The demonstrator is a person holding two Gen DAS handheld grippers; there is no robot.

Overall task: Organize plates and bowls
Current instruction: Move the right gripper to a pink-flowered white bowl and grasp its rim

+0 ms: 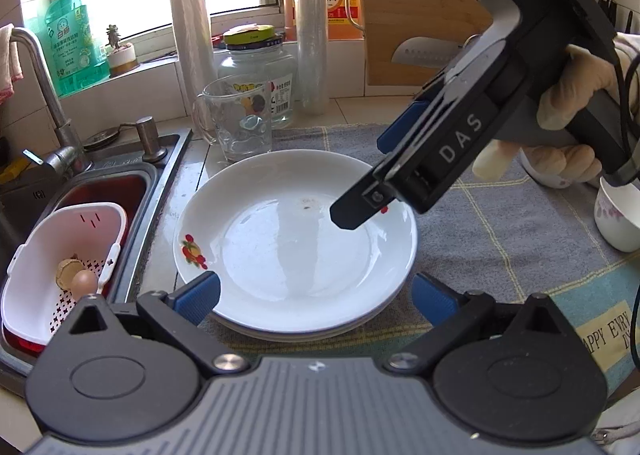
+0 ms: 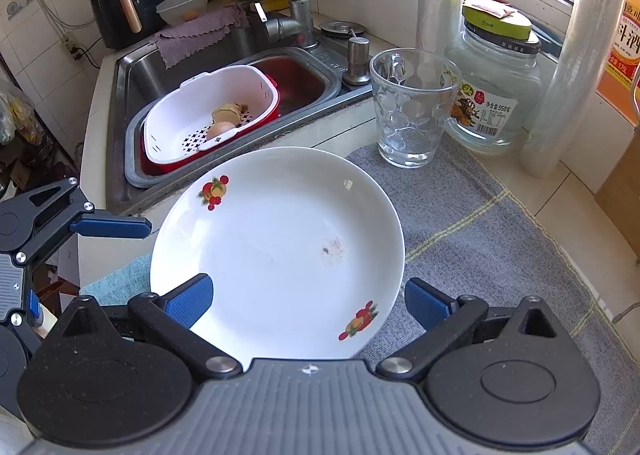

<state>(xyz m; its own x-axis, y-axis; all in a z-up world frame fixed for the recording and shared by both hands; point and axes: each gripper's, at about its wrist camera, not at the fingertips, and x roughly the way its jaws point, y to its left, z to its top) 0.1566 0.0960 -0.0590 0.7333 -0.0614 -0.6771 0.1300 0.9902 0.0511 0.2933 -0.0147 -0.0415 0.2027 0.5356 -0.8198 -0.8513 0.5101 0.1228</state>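
**2 grippers spread over the plate stack**

2 grippers sat over the plate (image 2: 280, 251), both with jaws wide apart and nothing pinched. The plate was white with fruit prints on its rim and a small speck near the middle. It lay on top of a stack (image 1: 304, 329) of at least 1 more plate, on the grey cloth (image 2: 480, 223) beside the sink (image 2: 128, 103).

Right gripper (image 2: 308, 299) pointed down at the plate; its blue pads (image 2: 190, 301) stood either side of the near rim, not pressing it. In the left wrist view the same gripper (image 1: 366, 179) hung tilted above the plate's far right edge, held by a gloved hand (image 1: 572, 83).

Left gripper (image 1: 316, 295) was at the stack's near edge, jaws wide, pads (image 1: 198, 295) clear of the rim.

1 glass (image 2: 412, 107) stood on the cloth just behind the plate, a jar (image 2: 496, 95) behind that. White strainer basket (image 2: 208, 115) sat in the sink with an egg (image 2: 220, 129) inside. 1 cup (image 1: 618, 215) stood at the right on the cloth, well apart from the stack.
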